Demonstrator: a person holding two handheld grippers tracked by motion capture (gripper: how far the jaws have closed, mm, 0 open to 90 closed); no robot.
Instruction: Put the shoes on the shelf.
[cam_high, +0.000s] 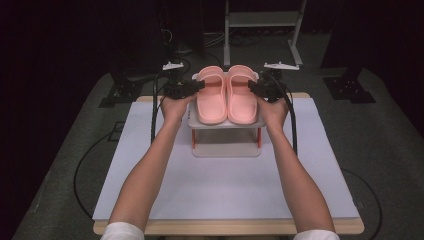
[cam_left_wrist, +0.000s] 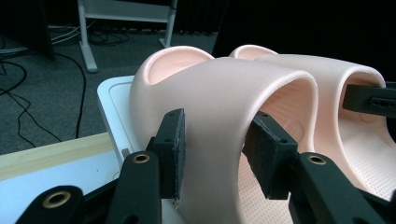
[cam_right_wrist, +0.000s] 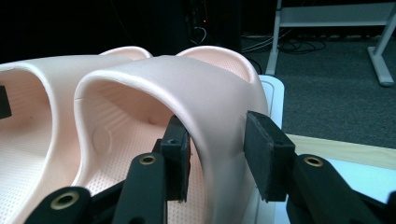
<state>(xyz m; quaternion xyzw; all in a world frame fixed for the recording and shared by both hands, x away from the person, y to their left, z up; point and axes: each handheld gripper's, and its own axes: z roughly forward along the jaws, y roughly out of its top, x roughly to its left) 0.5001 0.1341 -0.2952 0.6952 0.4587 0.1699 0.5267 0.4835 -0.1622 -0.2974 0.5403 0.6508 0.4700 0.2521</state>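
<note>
Two pale pink slides were seen side by side on a small white rack (cam_high: 226, 124) at the far middle of the tabletop (cam_high: 225, 190); each had a broad, smooth strap and a dotted footbed. Both forearms were stretched forward, hands flanking the rack. The left hand-held gripper (cam_left_wrist: 215, 154) was set astride the outer strap wall of the left slide (cam_left_wrist: 224, 88), one pad touching, the other just clear; the right hand-held gripper (cam_right_wrist: 217, 156) likewise straddled the right slide (cam_right_wrist: 187, 79), its outer pad apart.
</note>
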